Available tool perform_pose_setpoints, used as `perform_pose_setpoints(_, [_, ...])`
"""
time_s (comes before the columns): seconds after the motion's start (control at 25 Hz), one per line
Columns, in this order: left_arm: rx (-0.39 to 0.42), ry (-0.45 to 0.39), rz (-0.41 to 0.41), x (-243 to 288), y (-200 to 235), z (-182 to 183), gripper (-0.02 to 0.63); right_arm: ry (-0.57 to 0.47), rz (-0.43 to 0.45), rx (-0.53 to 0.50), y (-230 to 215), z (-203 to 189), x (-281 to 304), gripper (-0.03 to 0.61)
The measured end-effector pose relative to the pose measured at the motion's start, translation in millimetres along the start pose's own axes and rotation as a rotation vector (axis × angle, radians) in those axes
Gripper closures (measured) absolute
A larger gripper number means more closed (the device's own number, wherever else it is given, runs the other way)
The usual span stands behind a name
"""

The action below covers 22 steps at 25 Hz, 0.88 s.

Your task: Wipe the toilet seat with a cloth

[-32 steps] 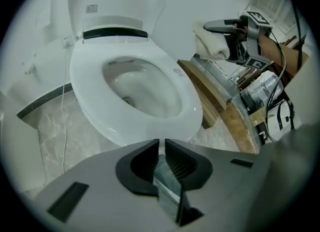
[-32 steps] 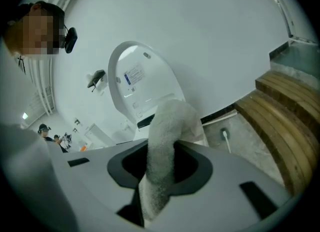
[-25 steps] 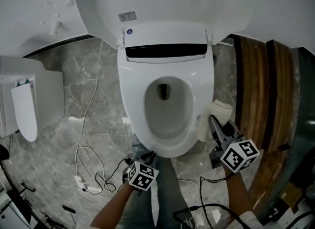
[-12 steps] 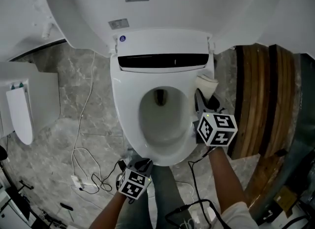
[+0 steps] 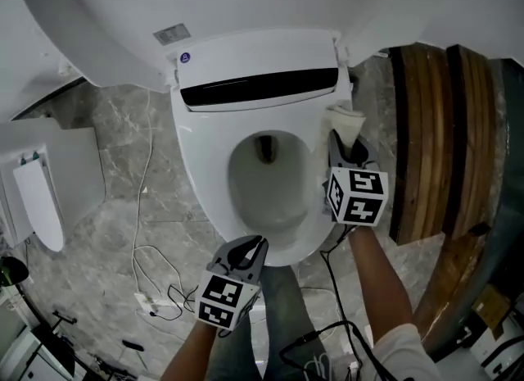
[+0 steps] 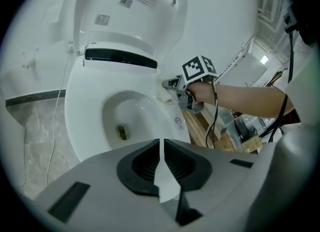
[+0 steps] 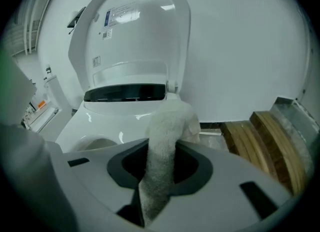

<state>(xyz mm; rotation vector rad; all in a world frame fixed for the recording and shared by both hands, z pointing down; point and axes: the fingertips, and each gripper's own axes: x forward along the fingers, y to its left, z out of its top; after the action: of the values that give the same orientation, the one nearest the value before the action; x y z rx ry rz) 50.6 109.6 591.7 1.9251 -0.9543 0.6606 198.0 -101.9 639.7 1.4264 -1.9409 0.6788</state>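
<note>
Overhead, right hand-held gripper [image 5: 344,140] covers much of its clamped cloth [image 5: 345,119]

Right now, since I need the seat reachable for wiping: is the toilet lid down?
No, the lid stands raised behind the seat, which lies uncovered.

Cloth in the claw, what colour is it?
Off-white; fluffy terry cloth shows best in right gripper view.

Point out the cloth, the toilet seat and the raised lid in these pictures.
cloth [image 5: 345,120], head view: on its bunched free end.
toilet seat [image 5: 199,166], head view: on the bare left side of the ring.
raised lid [image 5: 270,2], head view: on its plain white inner face.
</note>
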Motion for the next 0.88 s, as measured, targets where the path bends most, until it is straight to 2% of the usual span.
perform_pose_setpoints(0.16, [0.048,0.012,-0.032,-4,-7,-6,0.574,0.033,0.010,0.028,-6,-26,-20,0.482])
perform_pose_setpoints(0.48, [0.052,0.020,-0.051,-29,7,-32,0.574,0.092,0.052,0.066,11,-97,-70,0.482])
perform_pose_setpoints(0.68, [0.037,0.016,-0.041,-38,27,-45,0.574,0.137,0.058,0.105,32,-143,-106,0.482])
perform_pose_setpoints(0.88, [-0.022,0.006,-0.053,-43,38,-51,0.574,0.169,0.134,0.160,78,-194,-144,0.482])
